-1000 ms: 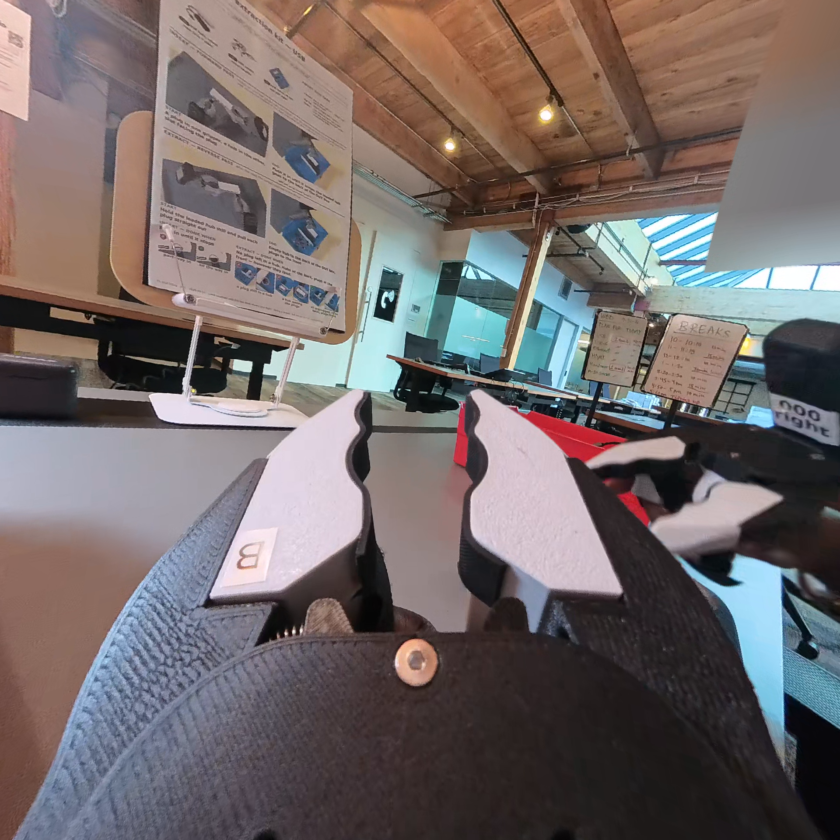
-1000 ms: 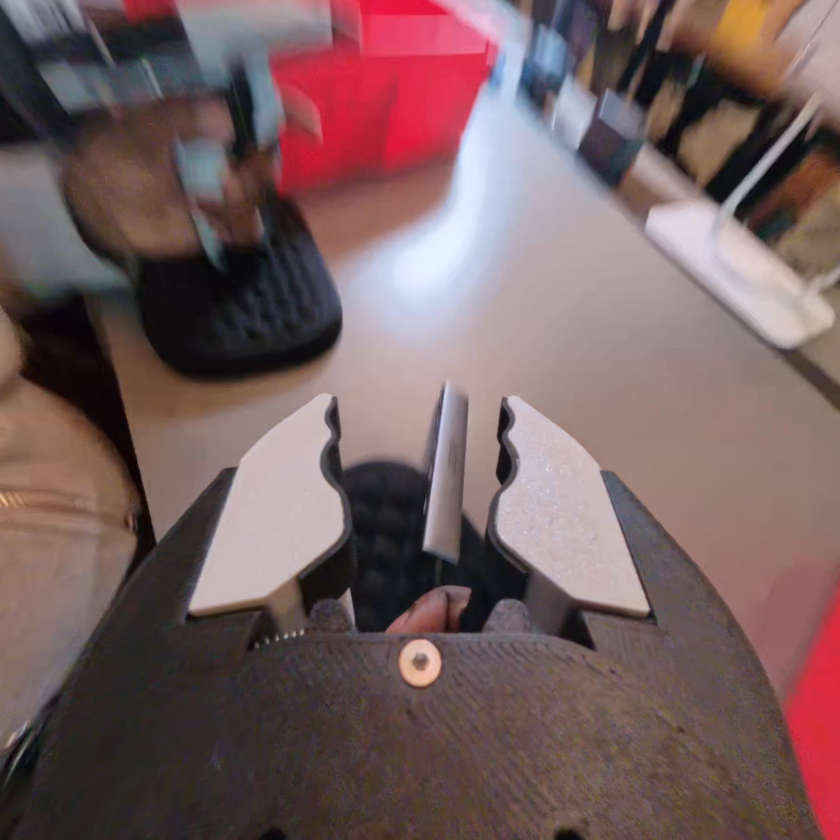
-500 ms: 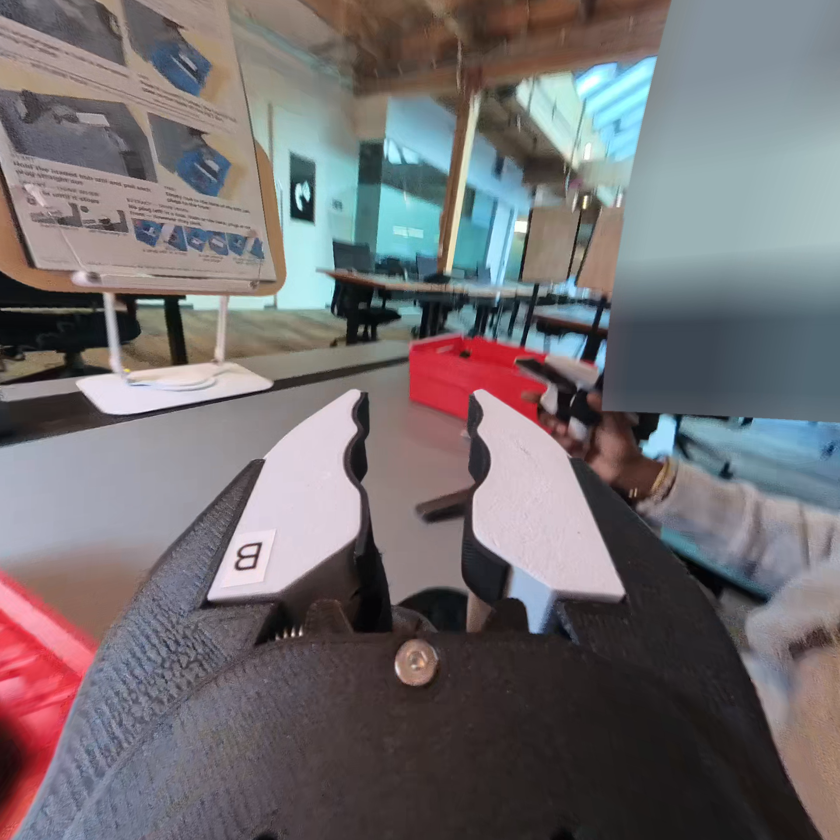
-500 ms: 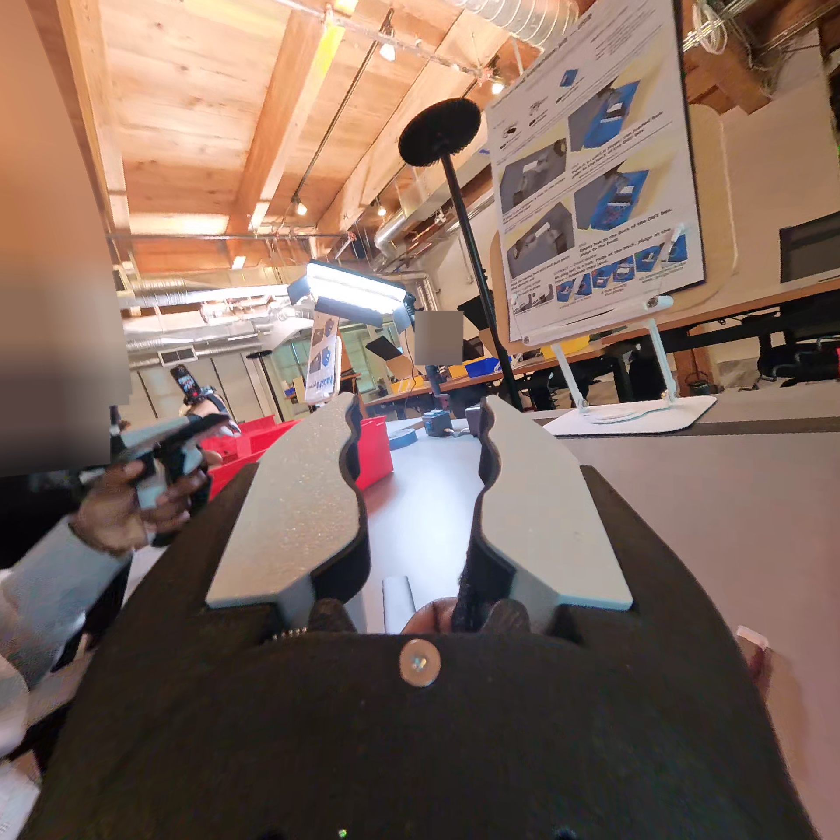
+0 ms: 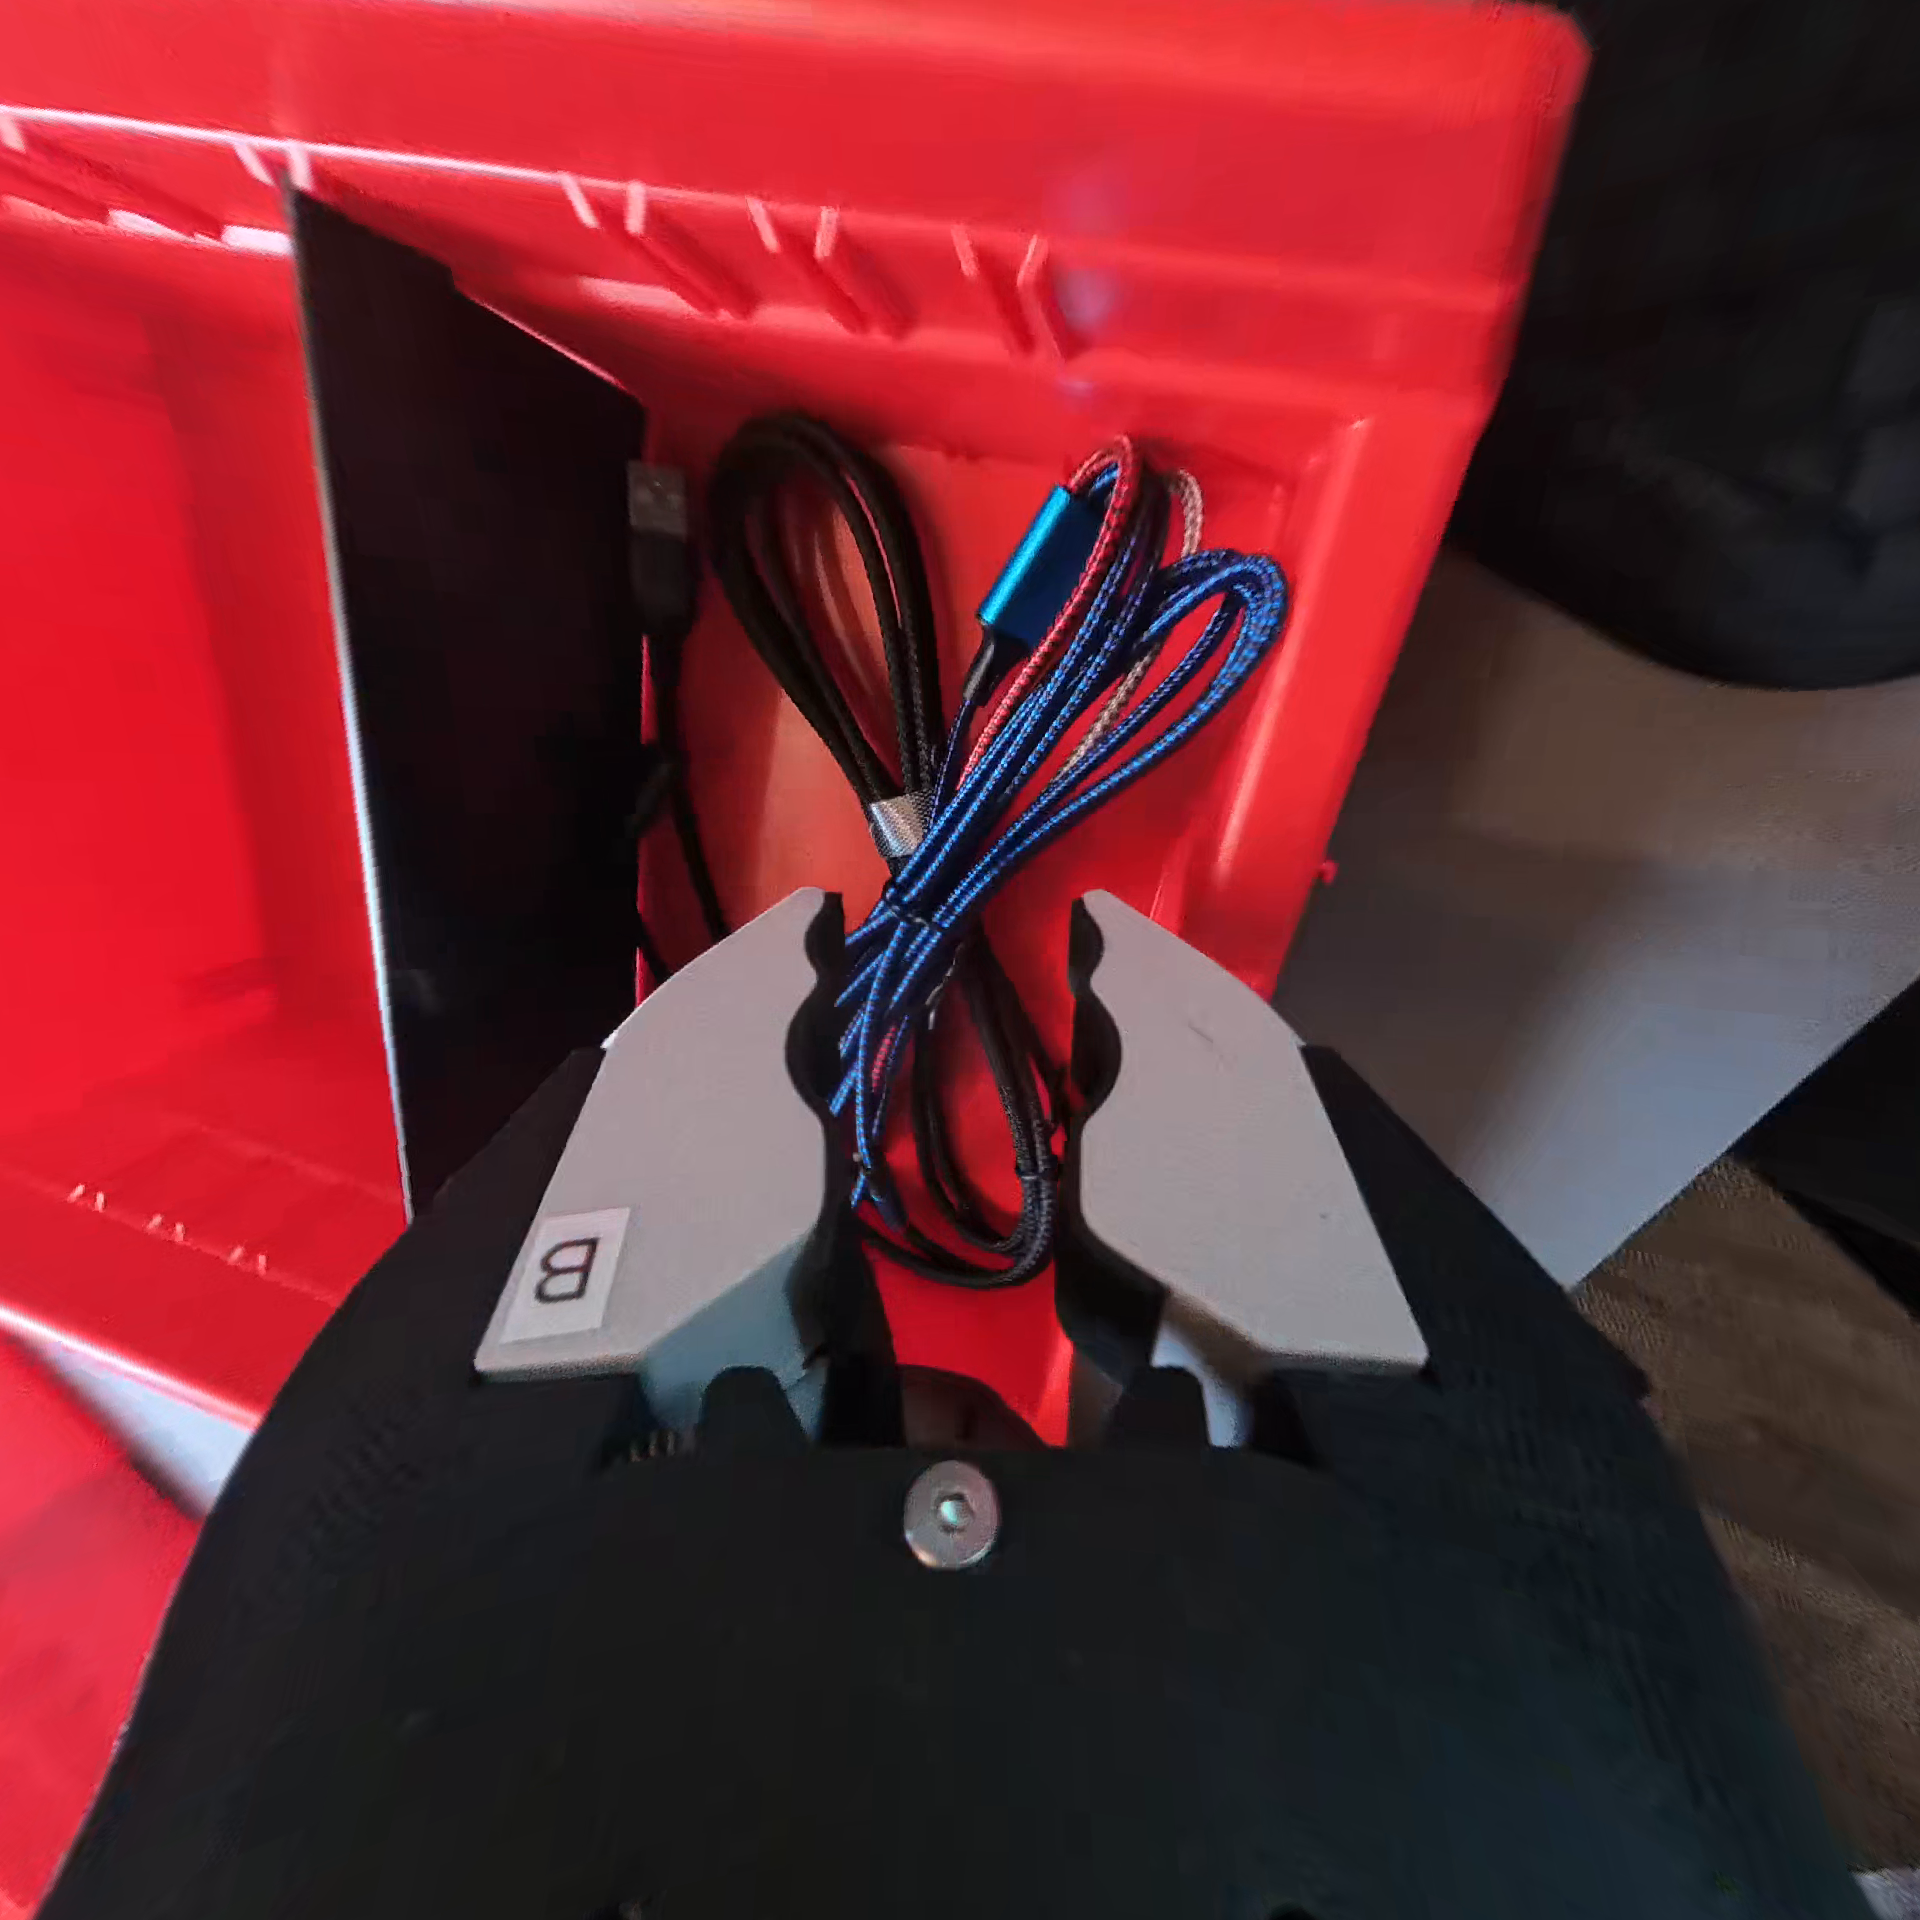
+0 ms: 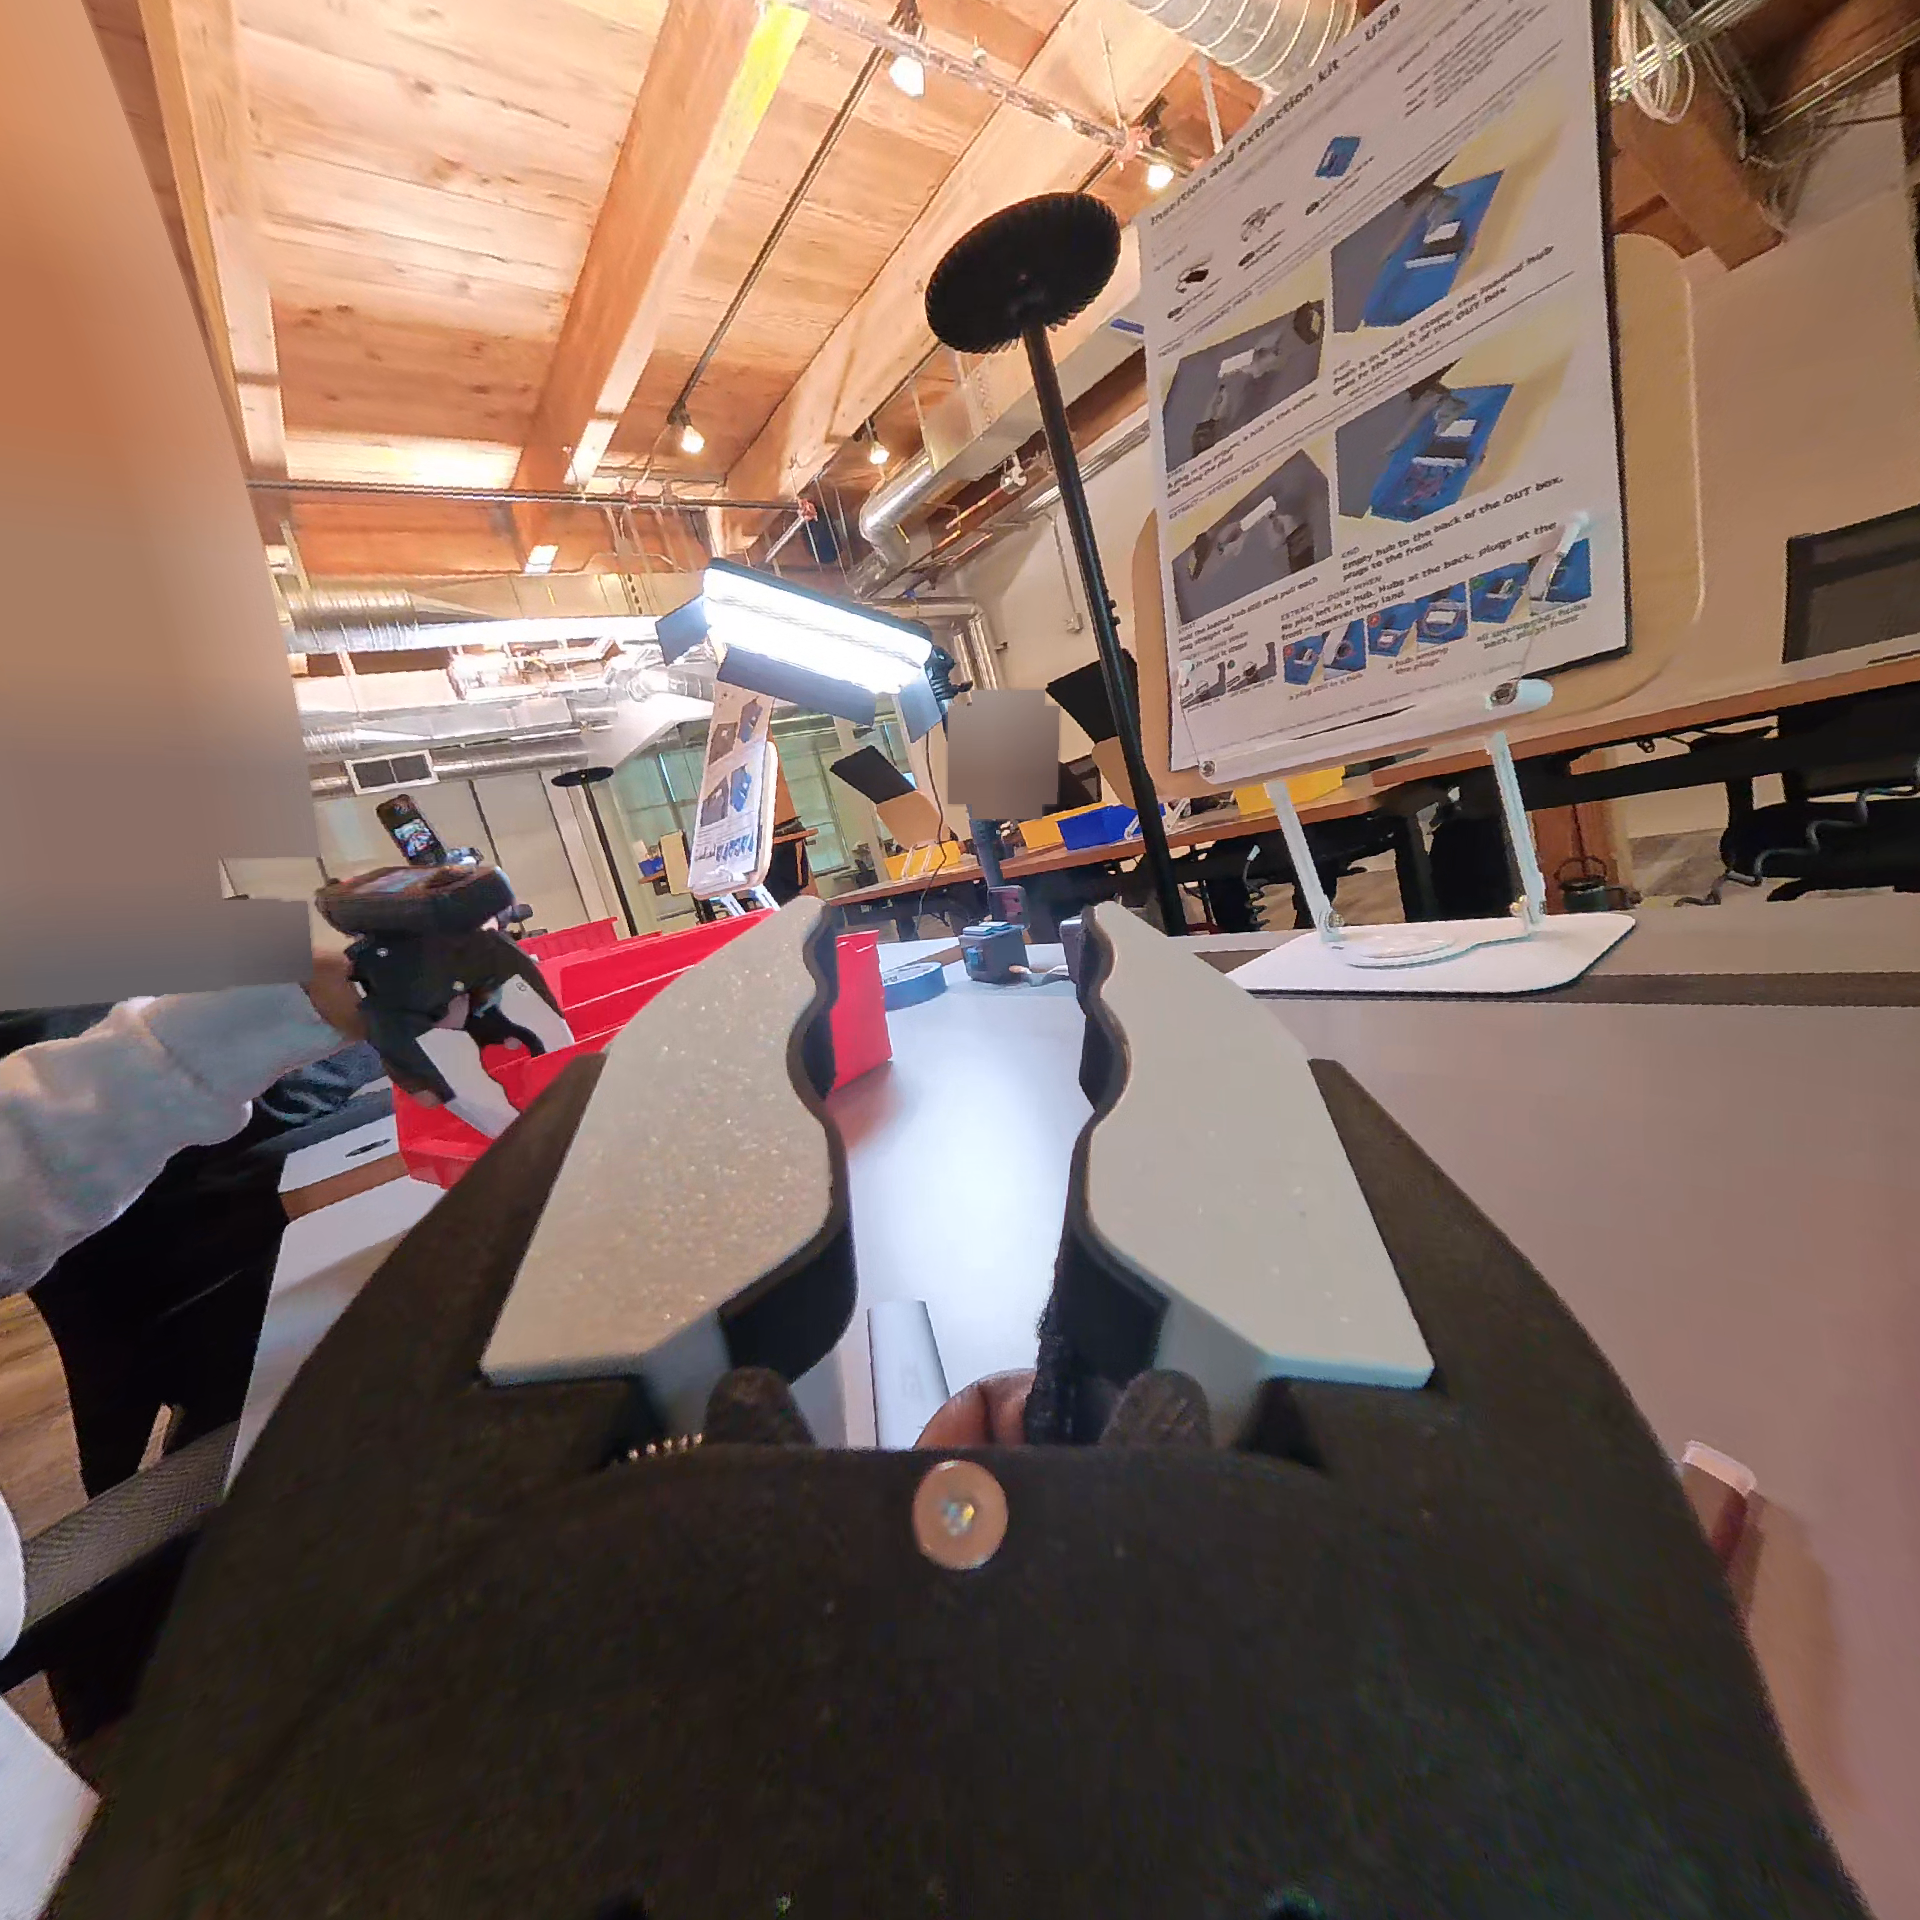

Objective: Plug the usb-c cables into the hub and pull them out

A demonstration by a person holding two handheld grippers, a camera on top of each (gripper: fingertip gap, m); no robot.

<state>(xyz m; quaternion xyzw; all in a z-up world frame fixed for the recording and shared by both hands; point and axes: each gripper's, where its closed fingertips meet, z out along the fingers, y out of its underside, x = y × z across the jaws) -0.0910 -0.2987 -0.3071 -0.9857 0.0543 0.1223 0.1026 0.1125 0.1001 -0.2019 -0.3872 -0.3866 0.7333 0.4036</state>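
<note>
In the left wrist view a red bin (image 5: 1039, 270) fills the left and centre of the frame, with a black divider (image 5: 478, 665) standing upright in it left of centre. Right of the divider, in the centre compartment, lies a black cable (image 5: 831, 623) beside a bundle of blue braided cables (image 5: 1132, 675) with a blue plug (image 5: 1039, 556) at its top. The left tool (image 5: 951, 914) sits low in the centre with its jaws apart, the blue bundle lying between its tips; it grips nothing. The grey counter (image 5: 1558, 883) shows at the right.

In the right wrist view the left tool (image 6: 457, 1039) shows at mid-left over red bins (image 6: 665, 987). The right tool (image 6: 951, 920) is in the lower centre, jaws apart and empty. An instruction poster (image 6: 1382, 395) on a stand sits at the upper right.
</note>
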